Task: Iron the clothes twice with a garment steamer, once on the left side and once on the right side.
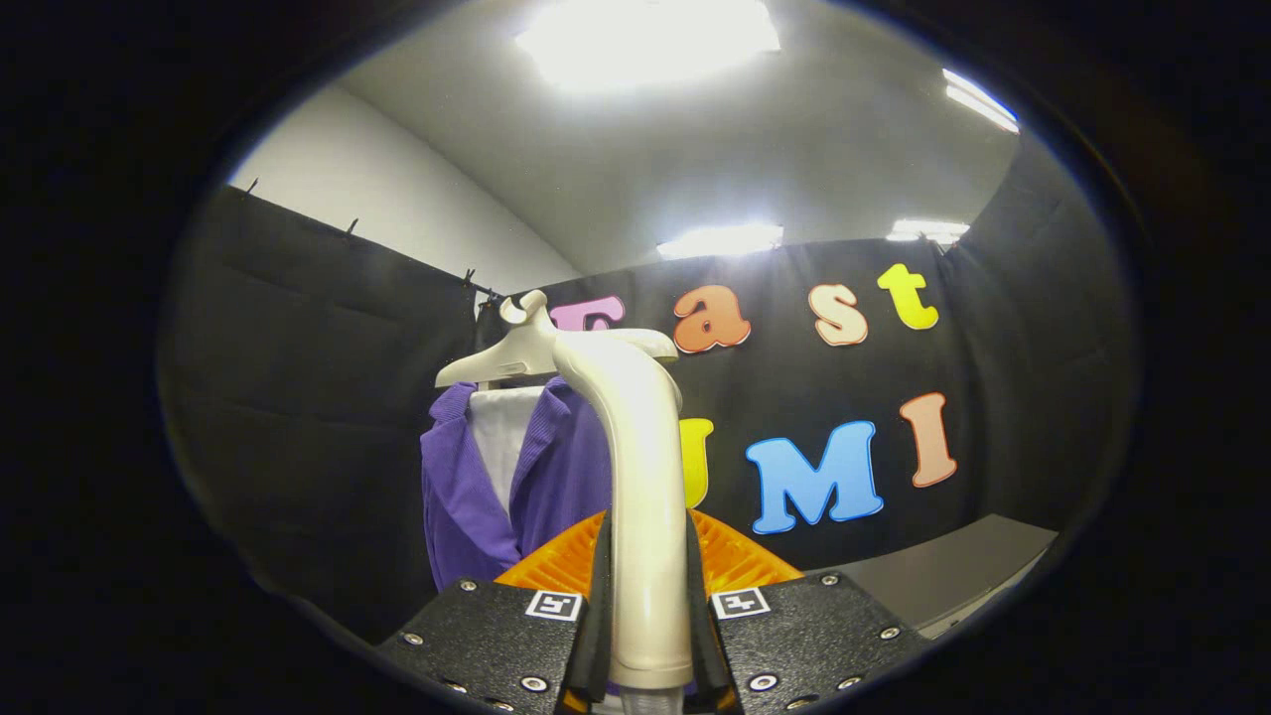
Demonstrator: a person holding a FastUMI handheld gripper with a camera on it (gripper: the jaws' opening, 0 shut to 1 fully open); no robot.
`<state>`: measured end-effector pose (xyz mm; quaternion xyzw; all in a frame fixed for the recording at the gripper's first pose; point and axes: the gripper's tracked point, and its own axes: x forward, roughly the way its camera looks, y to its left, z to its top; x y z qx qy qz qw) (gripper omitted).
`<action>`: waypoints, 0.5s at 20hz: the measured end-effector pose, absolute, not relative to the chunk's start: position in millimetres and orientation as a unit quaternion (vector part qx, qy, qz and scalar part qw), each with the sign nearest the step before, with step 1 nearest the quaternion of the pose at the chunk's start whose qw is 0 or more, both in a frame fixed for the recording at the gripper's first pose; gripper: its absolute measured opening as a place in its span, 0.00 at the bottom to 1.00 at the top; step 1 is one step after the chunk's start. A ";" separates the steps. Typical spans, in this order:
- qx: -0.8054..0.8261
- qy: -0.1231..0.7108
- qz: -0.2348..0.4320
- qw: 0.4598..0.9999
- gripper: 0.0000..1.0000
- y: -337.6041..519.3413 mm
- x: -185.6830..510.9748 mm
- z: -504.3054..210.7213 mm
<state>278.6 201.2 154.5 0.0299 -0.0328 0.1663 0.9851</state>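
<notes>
Garment steamer (645,467): smooth glossy cream plastic, clamped between the hand-held gripper (650,616) fingers (601,596), which have matt black pads, ribbed orange plastic backing and grainy matt black plates with bright metal screws. Purple garment (467,497) beyond: finely ribbed matt knit cloth over plain white fabric, on a smooth cream plastic hanger (516,353). Bench (953,566) far right: matt grey.

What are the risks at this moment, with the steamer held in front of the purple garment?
1. The gripper is shut on the steamer low on its smooth handle; it might slip or twist when pressed on cloth.
2. The purple garment hangs loosely on a hanger, so it may swing away.
3. The steamer hides part of the garment, so aiming at the right side is harder.
</notes>
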 end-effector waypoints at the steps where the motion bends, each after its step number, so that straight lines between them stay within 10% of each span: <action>1: 0.022 -0.036 0.169 0.985 0.33 210.0 282.2 153.3; 10: -0.032 0.006 0.168 0.985 0.33 250.5 290.3 96.0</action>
